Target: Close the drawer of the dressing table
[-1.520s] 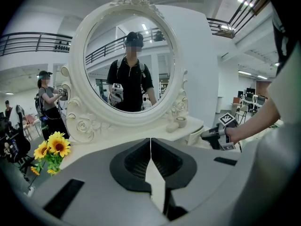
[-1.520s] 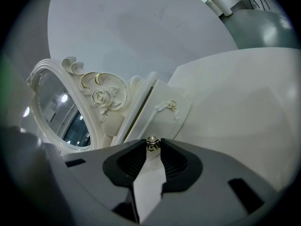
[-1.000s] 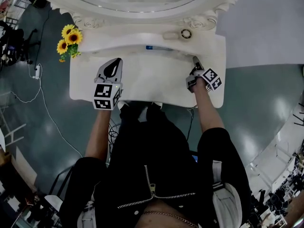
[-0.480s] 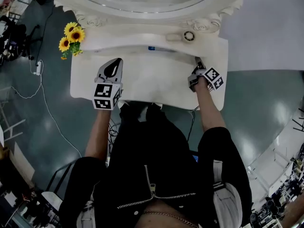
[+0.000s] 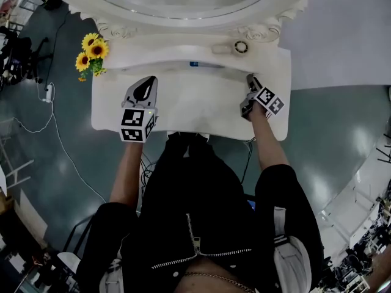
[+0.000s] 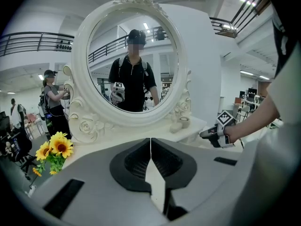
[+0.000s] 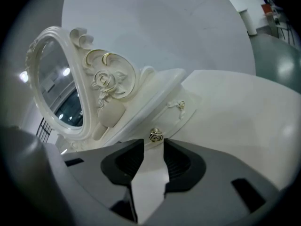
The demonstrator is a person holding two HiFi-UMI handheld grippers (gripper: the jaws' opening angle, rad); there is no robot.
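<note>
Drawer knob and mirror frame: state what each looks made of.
Drawer knob: gold-coloured, rose-shaped, with bright glints. Probably metal, possibly plated plastic.
Mirror frame: glossy white with carved roses and gold lines. Painted wood or moulded resin, unclear which.

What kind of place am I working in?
Likely a large open hall or lab, not a bedroom: the dressing table stands on polished grey floor, with balcony railings overhead and loose cables nearby.

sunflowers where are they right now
In the head view the sunflowers are at the far left corner of the dressing table, just beside the carved base of the mirror frame.
</note>
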